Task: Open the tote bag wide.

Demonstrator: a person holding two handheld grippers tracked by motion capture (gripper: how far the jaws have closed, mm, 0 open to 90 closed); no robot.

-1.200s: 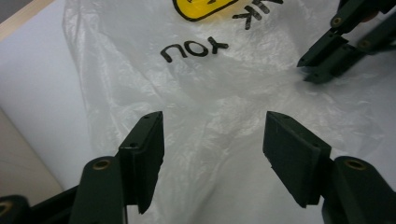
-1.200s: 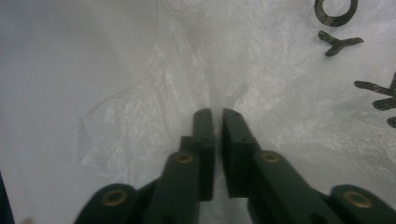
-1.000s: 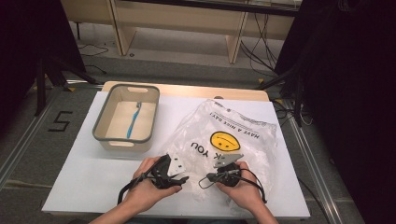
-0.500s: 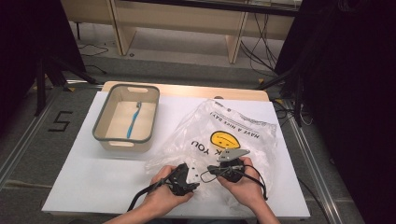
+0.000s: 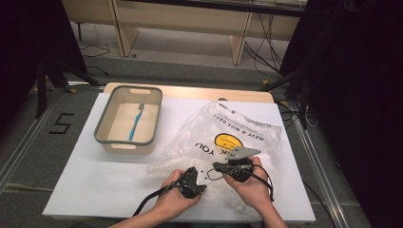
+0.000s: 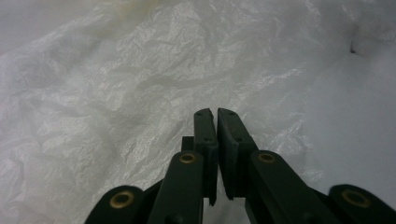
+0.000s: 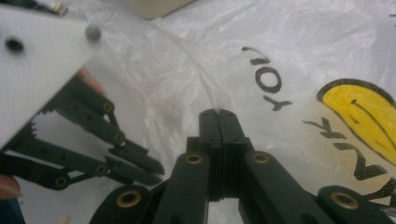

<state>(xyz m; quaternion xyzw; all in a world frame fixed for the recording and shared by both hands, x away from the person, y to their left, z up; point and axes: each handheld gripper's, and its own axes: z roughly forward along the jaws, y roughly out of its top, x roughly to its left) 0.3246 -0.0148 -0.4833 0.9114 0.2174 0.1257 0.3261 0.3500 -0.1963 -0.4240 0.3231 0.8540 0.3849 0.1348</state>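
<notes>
A clear plastic bag [image 5: 247, 126] with a yellow smiley face and black lettering lies crumpled on the white table. My right gripper [image 5: 215, 166] [image 7: 218, 112] is shut on a raised fold of the bag [image 7: 303, 42]. My left gripper [image 5: 203, 187] [image 6: 217, 112] sits just left of it at the bag's near edge. Its jaws have just been closing and now stand together, with only a thin slit between them, over the film [image 6: 116, 84]. No film shows between them. The left gripper [image 7: 156, 170] also appears in the right gripper view, tips together.
A grey-rimmed bin [image 5: 102, 128] with a blue toothbrush [image 5: 136, 121] in it stands at the back left of the white table [image 5: 85, 185]. A wooden shelf stands beyond the table, with dark curtains on both sides.
My left gripper has moved right and down to the bag's near edge and closed its jaws. My right gripper has risen slightly, still holding the bag.
</notes>
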